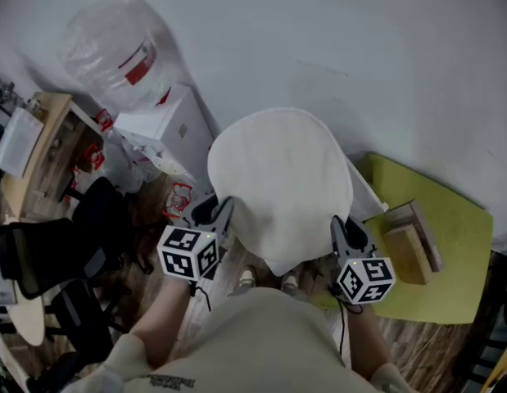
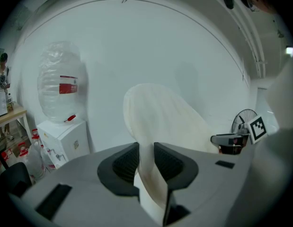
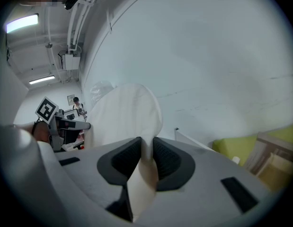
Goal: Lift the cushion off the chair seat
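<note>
A cream round cushion [image 1: 279, 178] hangs in the air in front of me, held up by its two near edges. My left gripper [image 1: 222, 211] is shut on the cushion's left edge, and the fabric [image 2: 147, 160] is pinched between its dark pads. At the right edge my right gripper [image 1: 341, 229] is shut on the cushion too, with a fold of cloth [image 3: 147, 157] squeezed between its jaws. The chair seat is hidden beneath the cushion and my body. From the left gripper view, the right gripper [image 2: 230, 141] shows across the cushion.
A white wall [image 1: 359, 47] stands close behind. A water dispenser [image 1: 167, 125] with a large clear bottle [image 1: 114, 51] stands at the left, with dark chairs [image 1: 40, 252] beside it. A yellow-green table [image 1: 450, 252] bearing wooden blocks [image 1: 409, 248] is at the right.
</note>
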`<state>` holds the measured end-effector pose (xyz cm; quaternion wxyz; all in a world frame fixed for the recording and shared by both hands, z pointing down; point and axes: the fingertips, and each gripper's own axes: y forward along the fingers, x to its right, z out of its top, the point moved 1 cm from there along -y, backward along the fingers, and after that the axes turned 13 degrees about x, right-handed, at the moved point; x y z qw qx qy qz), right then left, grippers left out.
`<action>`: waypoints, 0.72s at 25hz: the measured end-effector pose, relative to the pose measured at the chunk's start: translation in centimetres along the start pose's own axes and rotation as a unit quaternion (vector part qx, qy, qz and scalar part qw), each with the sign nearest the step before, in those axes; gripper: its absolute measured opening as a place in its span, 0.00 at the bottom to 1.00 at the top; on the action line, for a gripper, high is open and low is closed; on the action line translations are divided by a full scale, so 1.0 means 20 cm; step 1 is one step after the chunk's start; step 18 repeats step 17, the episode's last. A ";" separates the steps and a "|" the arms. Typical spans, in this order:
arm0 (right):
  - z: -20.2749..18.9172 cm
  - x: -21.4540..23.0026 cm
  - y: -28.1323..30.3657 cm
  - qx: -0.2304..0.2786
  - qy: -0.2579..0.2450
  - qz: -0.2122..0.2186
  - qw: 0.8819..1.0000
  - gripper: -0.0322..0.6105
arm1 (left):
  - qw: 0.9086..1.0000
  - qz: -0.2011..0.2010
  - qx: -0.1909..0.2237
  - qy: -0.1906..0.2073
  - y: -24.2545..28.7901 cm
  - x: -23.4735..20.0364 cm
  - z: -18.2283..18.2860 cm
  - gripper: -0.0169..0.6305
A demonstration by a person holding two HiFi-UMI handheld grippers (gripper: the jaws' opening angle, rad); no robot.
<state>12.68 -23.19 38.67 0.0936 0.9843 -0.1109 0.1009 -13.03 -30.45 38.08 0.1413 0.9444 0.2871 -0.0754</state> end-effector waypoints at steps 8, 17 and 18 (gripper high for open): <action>-0.01 0.00 -0.01 -0.007 -0.004 0.007 1.000 0.20 | 1.000 0.006 -0.004 -0.005 -0.03 0.01 -0.02 0.20; 0.00 -0.02 -0.01 -0.011 -0.008 0.010 1.000 0.21 | 1.000 0.006 -0.004 -0.005 -0.05 0.01 0.00 0.20; 0.00 -0.02 -0.01 -0.011 -0.008 0.010 1.000 0.21 | 1.000 0.006 -0.004 -0.005 -0.05 0.01 0.00 0.20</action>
